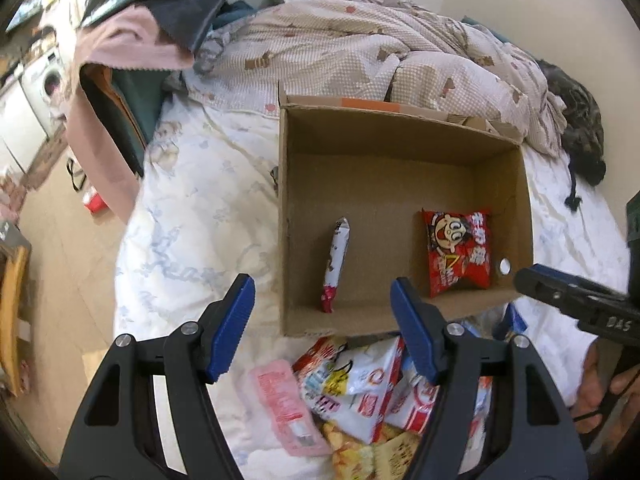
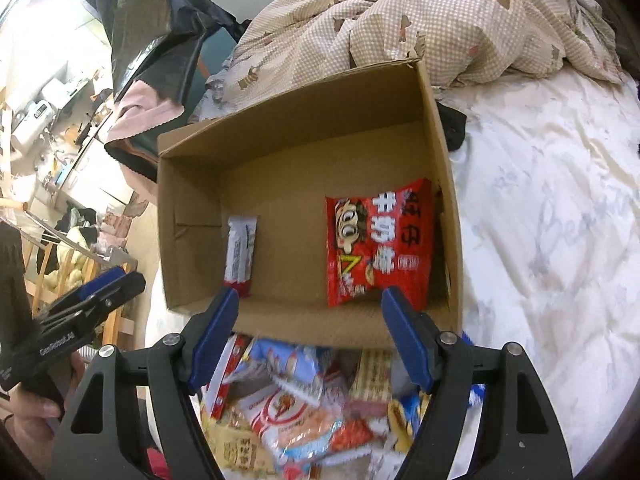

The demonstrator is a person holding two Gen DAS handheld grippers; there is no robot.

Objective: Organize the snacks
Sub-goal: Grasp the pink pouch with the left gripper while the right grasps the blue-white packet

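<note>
An open cardboard box (image 1: 400, 152) (image 2: 296, 120) lies on the bed. In it are a red cartoon snack bag (image 1: 458, 252) (image 2: 380, 240) on the right and a white-and-red bar (image 1: 335, 264) (image 2: 240, 254) on the left. A pile of snack packets (image 1: 360, 392) (image 2: 304, 404) lies on the sheet in front of the box. My left gripper (image 1: 322, 300) is open and empty above the pile, at the box's near wall. My right gripper (image 2: 308, 312) is open and empty over the same near wall; it also shows in the left wrist view (image 1: 568, 292).
A crumpled checked duvet (image 1: 380, 52) (image 2: 460, 12) lies behind the box. Clothes and a black bag (image 1: 156, 4) hang at the bed's left edge. White sheet (image 2: 552, 220) stretches right of the box. The floor (image 1: 60, 240) is to the left.
</note>
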